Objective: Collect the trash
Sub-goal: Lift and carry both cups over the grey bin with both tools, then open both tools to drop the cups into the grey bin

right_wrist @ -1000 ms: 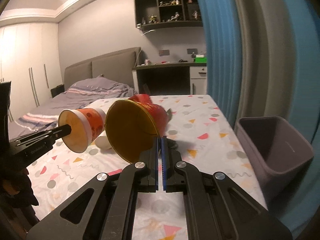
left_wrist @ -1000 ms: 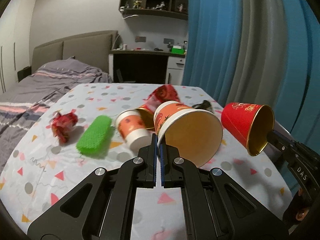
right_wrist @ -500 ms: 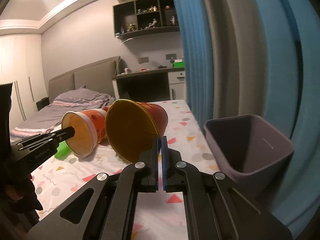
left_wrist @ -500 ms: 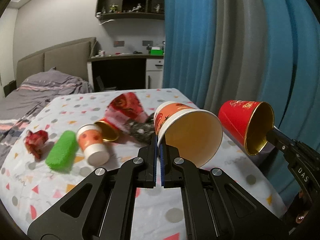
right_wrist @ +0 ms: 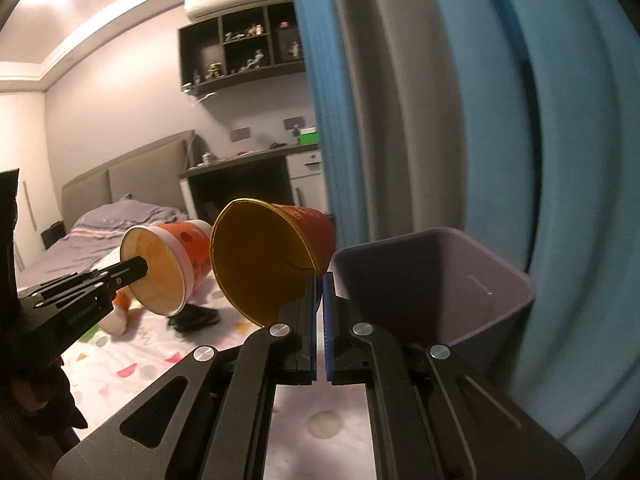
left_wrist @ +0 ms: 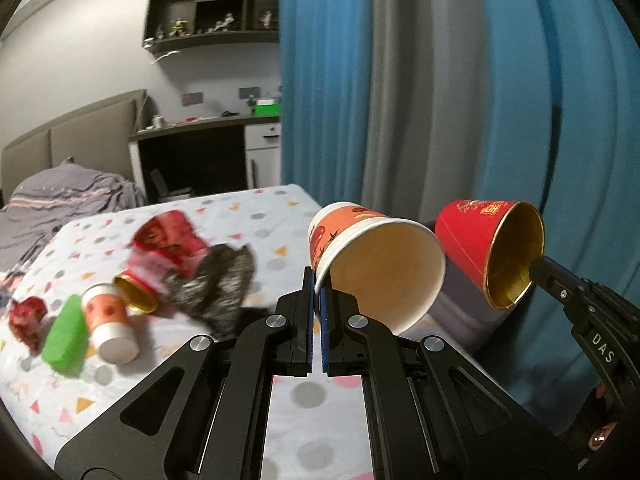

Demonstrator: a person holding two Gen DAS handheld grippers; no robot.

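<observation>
Both grippers are swinging away from the littered tabletop (left_wrist: 296, 396) toward the curtain side, so that the grey bin (right_wrist: 436, 280), earlier off at the right edge of the right wrist view, is now looming just ahead and right of the right jaws. The left gripper (left_wrist: 316, 284) is keeping its jaws pinched nearly closed on the rim of the orange paper cup (left_wrist: 376, 264), which is lying sideways with its open mouth facing the camera, just ahead and right of the jaws. The right gripper (right_wrist: 320, 280) is likewise clamping its jaws on the lip of the red cup (right_wrist: 272, 256), whose gold inside is tilting up and left of the jaws. Only the left wrist view is showing what is left on the tabletop, all well left of the jaws: a small orange cup (left_wrist: 110, 322) on its side, a green sponge-like piece (left_wrist: 66, 340) just beside it, a crumpled red wrapper (left_wrist: 28, 316) farther left, a red snack bag (left_wrist: 170, 240) and a dark crumpled wrapper (left_wrist: 220, 284) nearer the jaws, all blurred. That view is catching just a sliver of the bin behind the two cups. Only the right wrist view is showing the bin's open mouth, with the red cup's rim just left of its near corner, and the left gripper reaching in from the left with the orange cup.
</observation>
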